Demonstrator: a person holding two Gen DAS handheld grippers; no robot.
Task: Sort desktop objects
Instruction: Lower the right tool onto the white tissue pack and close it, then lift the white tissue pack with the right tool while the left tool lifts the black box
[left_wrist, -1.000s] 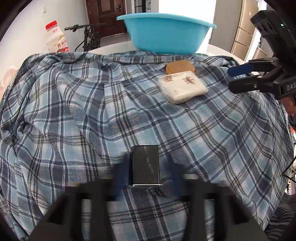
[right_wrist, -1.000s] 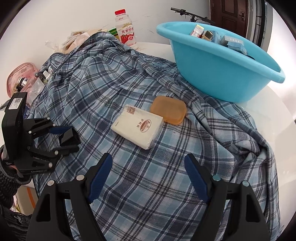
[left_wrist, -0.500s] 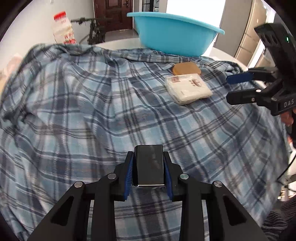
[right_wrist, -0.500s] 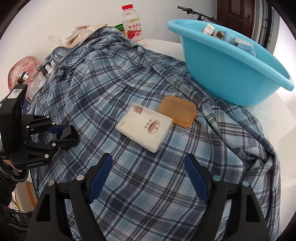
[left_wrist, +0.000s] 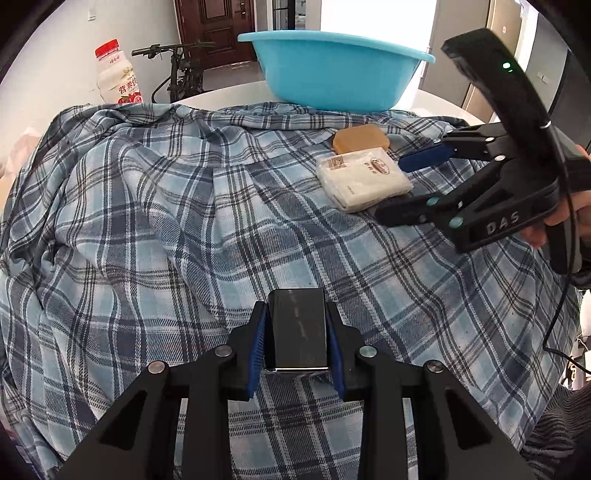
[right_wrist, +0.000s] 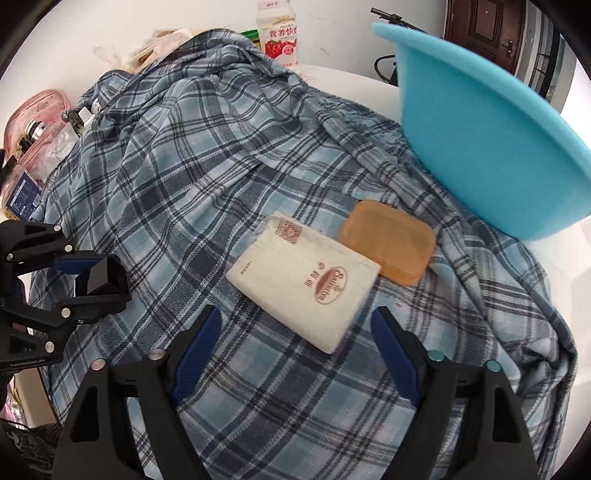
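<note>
White table (left_wrist: 236, 90) under plaid shirt (left_wrist: 177, 206)

Black box (left_wrist: 298, 328) between left tongs (left_wrist: 297, 341)

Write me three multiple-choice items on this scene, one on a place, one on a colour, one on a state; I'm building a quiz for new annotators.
1. Where does the orange soap-like bar lie?
A. Inside the basin
B. On the plaid cloth, between the tissue pack and the basin
C. In a hand-held gripper

2. What colour is the basin?
A. Red
B. White
C. Light blue

3. What is the left hand-held gripper doing?
A. Clamping a black box
B. Open and empty
C. Holding the tissue pack

Answers: B, the bar rests on the cloth beside the pack, near the basin's wall; C, the basin's wall is light blue; A, both pads press the box's sides, while the right hand-held gripper is open.
</note>
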